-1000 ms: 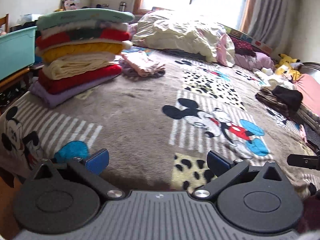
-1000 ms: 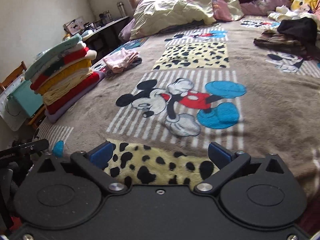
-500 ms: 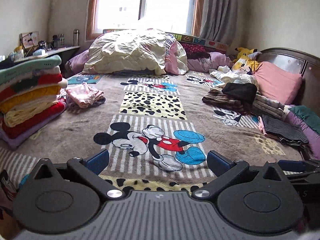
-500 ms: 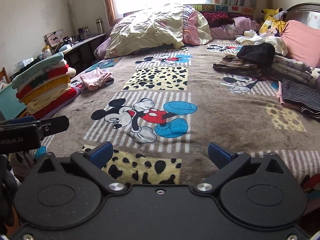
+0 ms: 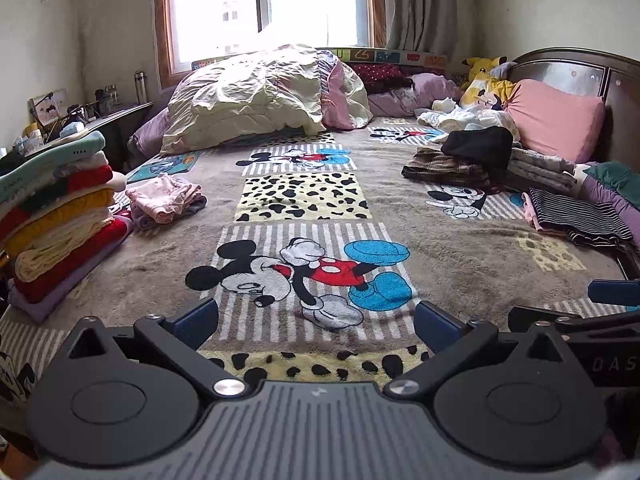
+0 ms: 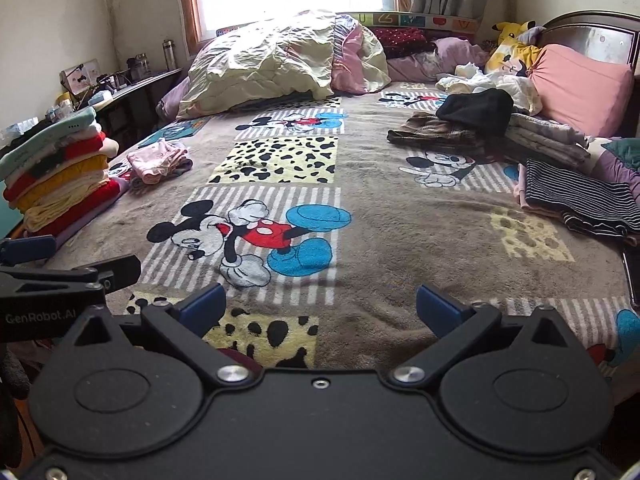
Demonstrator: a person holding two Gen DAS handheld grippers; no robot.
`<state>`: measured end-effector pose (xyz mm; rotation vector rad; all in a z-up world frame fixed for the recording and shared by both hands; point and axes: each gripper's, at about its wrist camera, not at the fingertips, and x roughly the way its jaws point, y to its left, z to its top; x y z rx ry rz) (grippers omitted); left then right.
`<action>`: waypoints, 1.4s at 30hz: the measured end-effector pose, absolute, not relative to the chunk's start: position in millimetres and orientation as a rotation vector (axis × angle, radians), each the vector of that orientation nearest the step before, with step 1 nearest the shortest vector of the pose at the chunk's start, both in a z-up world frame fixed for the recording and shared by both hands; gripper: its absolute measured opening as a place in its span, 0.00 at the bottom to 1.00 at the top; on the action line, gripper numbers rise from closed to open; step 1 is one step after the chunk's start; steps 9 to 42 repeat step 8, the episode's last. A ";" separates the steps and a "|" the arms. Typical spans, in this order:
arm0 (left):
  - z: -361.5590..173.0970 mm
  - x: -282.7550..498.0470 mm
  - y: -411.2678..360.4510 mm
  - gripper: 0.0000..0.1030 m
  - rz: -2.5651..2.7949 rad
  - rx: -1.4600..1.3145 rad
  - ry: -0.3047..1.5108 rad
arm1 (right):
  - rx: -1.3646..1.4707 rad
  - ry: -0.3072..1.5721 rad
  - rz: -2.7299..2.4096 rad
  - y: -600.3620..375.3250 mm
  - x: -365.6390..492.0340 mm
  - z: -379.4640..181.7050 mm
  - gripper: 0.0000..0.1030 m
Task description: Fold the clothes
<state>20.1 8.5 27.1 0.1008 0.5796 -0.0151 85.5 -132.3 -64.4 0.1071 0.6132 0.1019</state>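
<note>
Clothes pile (image 5: 476, 152) partly hides behind black garment; left claw (image 5: 316, 322) and right claw (image 6: 320, 306) gape empty.

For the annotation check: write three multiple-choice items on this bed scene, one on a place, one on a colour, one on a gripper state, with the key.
1. Where is the tall stack of folded clothes?
A. left edge of the bed
B. beside the pink pillow
C. on the desk

2. What colour is the garment lying on top of the plaid one?
A. red
B. black
C. yellow

3. How do the left gripper and right gripper stand?
A. both shut on cloth
B. one open, one shut
C. both open, holding nothing

Key: 1 A, the stack sits at the bed's left edge; 2 B, the black garment lies there; 3 C, only blanket shows between the fingers.
</note>
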 end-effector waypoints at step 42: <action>13.6 22.5 1.3 1.00 -0.013 0.110 0.611 | 0.097 0.652 0.080 -137.7 88.7 -76.2 0.99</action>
